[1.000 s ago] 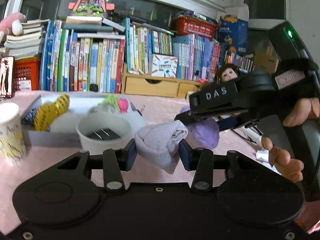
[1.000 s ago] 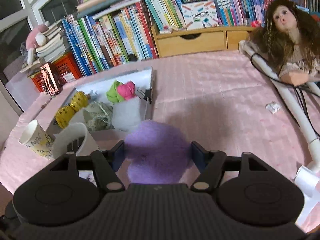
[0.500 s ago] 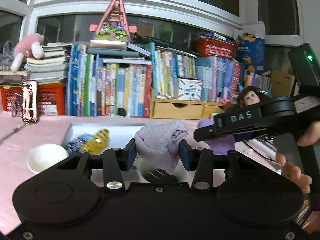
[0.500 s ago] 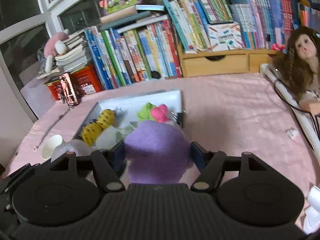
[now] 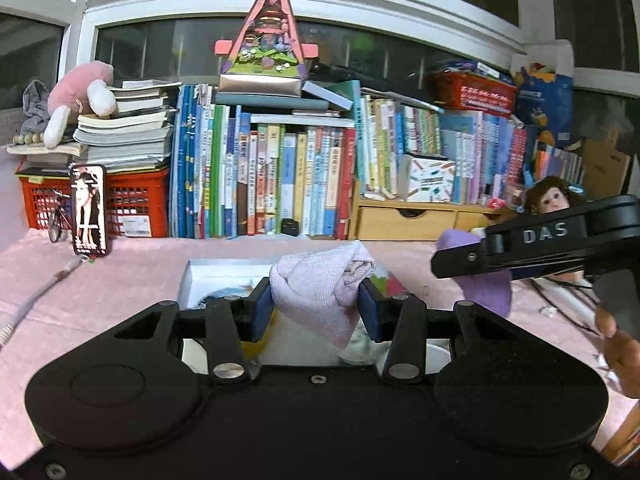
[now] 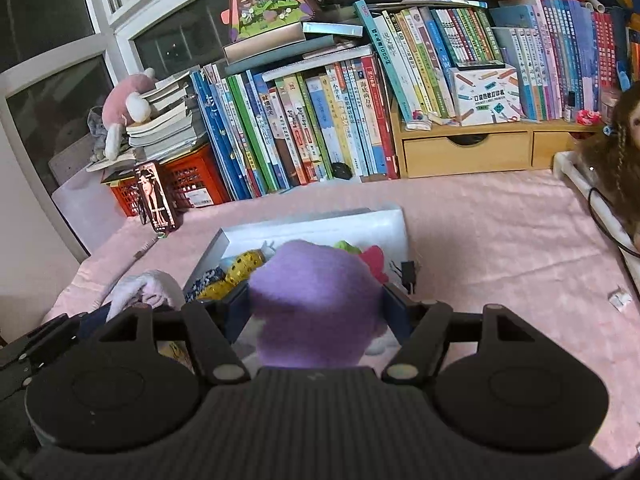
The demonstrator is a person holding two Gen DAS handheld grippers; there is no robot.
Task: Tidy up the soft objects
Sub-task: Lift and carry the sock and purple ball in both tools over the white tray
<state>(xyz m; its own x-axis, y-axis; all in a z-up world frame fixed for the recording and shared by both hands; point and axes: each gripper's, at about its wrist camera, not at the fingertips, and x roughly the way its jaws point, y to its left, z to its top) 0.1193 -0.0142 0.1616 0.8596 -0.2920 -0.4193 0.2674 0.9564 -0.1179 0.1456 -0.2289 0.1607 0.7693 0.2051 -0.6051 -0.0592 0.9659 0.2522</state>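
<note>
My left claw (image 5: 316,306) is clamped on a rolled pale lilac cloth (image 5: 320,286), pads pressing its sides; the loose end hangs below the fingers. My right claw (image 6: 316,312) grips a fuzzy purple ball (image 6: 314,304), jaws fairly wide around it. Both bundles hang above the near edge of the white box (image 6: 320,224) on the pink table (image 6: 500,240). In the box lie a yellow dotted piece (image 6: 244,262), a green one (image 6: 346,246) and a pink one (image 6: 374,258). Books (image 5: 280,184) line the back, with a doll (image 5: 550,200) to the right.
</note>
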